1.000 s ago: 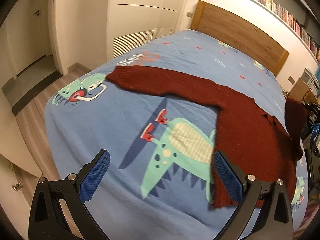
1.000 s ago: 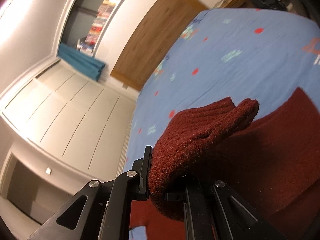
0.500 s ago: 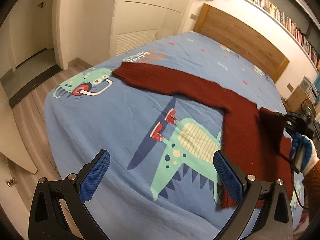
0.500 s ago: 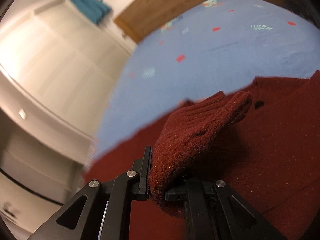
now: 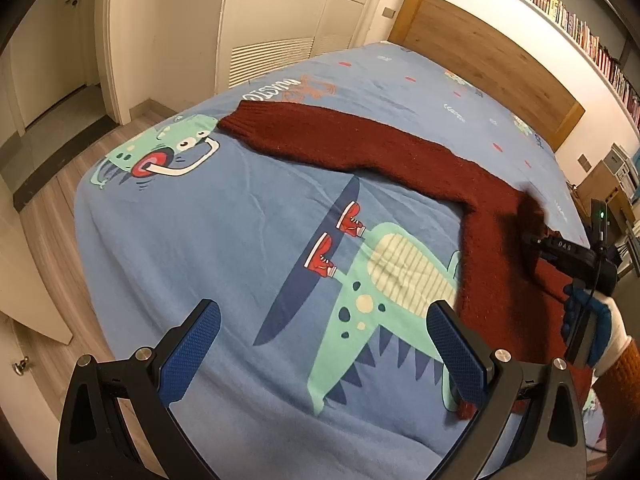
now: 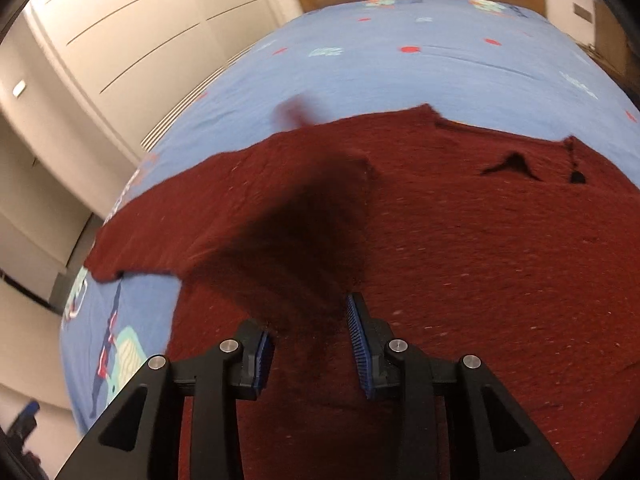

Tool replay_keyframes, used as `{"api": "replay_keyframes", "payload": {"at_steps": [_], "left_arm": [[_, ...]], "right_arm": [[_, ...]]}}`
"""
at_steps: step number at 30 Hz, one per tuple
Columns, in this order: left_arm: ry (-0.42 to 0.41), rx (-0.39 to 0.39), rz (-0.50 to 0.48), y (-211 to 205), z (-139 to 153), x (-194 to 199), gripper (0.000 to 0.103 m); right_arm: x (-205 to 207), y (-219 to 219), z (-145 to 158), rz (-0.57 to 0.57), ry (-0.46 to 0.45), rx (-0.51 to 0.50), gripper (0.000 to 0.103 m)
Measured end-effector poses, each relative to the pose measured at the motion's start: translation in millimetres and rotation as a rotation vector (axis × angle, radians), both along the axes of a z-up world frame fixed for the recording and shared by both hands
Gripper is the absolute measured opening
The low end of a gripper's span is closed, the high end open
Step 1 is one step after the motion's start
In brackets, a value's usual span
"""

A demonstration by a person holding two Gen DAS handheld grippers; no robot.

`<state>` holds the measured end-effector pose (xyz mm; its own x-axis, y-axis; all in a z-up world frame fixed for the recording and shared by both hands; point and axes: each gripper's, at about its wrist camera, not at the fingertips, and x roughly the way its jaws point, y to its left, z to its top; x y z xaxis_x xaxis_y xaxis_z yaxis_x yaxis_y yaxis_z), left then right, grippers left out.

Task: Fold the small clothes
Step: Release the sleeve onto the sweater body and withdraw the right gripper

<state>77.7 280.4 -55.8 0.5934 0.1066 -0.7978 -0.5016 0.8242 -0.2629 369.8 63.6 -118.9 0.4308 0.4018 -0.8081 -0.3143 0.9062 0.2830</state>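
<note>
Right wrist view shows your right gripper (image 6: 310, 330) low over the chest of the dark red sweater (image 6: 460, 248), its jaws parted with a moderate gap and nothing between them, while a blurred dark fold of knit, probably the folded-over sleeve, lies just ahead of the blue pads (image 6: 356, 320). The blur makes it hard to say whether that fold has settled flat; if it has bunched, and you press on, you may trap a ridge inside the fold. In the left wrist view your left gripper (image 5: 320, 350) hangs with its jaws spread wide and empty over the blue bedspread (image 5: 208, 240), near the sweater's hem in the lower right of the frame. The other sleeve (image 5: 320, 136) lies stretched out toward the upper left, its ribbed cuff resting beside the printed cartoon monster head (image 5: 160, 156). That sleeve is long and heavy-looking, so a pinch at the cuff alone would likely let the middle sag and drag across the fleecy cover, pulling the body askew. The knit looks thick, fuzzy and loosely woven, which suggests it clings to itself and to the soft bedding and could snag on the textured pads. The bedspread shows shallow wrinkles, so a low pinch might catch it along with the sweater. Your right hand (image 5: 592, 320), gloved in blue and white, sits at the frame's right edge.
</note>
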Motion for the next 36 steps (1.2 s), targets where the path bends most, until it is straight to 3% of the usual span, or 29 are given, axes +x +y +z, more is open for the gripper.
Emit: {"api": "replay_keyframes", "payload": {"at_steps": [11,16,21,29,33,36], "left_arm": [[-0.023,-0.002,0.028,48.5,-7.2,43.2,0.102],[-0.043,-0.034,0.048,75.1,-15.8,69.0,0.102],[-0.074,-0.105,0.092,111.5,-29.5,91.8,0.101],[-0.14,-0.255,0.199,177.0,-61.2,117.7,0.1],[-0.165,-0.353,0.259,199.1,-84.5,119.8,0.095],[-0.192,-0.38,0.298,209.8,-94.7,117.8,0.089]], "right_arm": [[-4.8,19.2,16.5,0.056,-0.036,0.026,0.039],[0.7,20.0,1.0,0.047,-0.011,-0.021,0.04],[-2.2,27.5,-16.4,0.061,0.025,-0.013,0.044],[-12.4,24.3,6.2,0.095,0.004,0.061,0.045],[-21.7,11.8,16.2,0.086,-0.013,0.074,0.045],[-28.6,1.2,22.8,0.07,-0.018,0.085,0.045]]}}
